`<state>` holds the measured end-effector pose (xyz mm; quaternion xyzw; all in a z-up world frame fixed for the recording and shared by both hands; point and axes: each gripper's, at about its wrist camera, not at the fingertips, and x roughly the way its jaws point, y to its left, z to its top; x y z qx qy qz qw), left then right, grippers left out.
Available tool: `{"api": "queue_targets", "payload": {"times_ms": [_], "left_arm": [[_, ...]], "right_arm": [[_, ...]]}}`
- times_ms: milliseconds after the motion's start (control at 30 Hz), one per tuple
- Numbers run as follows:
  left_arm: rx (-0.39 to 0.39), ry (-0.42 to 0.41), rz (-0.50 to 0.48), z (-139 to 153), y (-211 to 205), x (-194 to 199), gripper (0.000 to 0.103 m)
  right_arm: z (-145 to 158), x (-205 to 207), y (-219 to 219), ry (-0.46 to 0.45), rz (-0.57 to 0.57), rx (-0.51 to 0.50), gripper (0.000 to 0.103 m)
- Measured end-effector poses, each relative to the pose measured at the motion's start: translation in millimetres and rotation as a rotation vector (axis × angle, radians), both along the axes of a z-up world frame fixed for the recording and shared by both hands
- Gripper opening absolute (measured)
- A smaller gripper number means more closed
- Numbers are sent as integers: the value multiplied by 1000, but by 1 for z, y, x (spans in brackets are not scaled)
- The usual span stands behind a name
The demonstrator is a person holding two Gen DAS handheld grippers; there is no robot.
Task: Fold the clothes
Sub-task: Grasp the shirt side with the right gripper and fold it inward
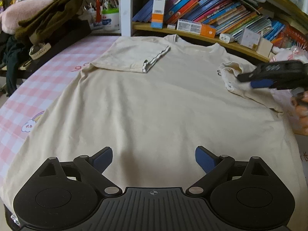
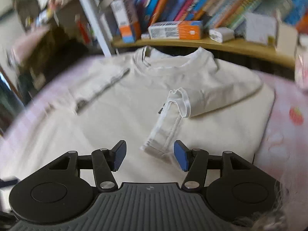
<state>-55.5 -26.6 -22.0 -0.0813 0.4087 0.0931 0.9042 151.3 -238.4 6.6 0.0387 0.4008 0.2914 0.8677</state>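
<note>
Now your cream T-shirt (image 1: 154,100) lies flat across the pink checked bed (image 1: 38,88) (both sleeves folded inward), left gripper (image 1: 153,160) spread above its hem, right gripper (image 2: 150,155) spread, gripping nothing.

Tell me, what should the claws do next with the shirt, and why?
Probably the left claw should drop and pinch the near hem of the cream T-shirt. Both sleeves, the left sleeve and the right sleeve, already lie folded onto its body, and both claws are open and empty, so folding the bottom up looks next.
</note>
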Motion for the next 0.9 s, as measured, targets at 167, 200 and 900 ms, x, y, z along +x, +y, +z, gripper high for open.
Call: {"api": "queue_targets", "payload": {"times_ms": [167,200,900], "left_arm": [[8,1,-42,-2,-2,0,95],[13,-1,-49,-1,-2,-2,95],[-5,10,-58,-6,15,10,95]], "right_arm": [[7,35,-17,54,-150,111,54],[5,45,-18,93,-175,134,54],[6,10,19,-182,-174,-56,49]]}}
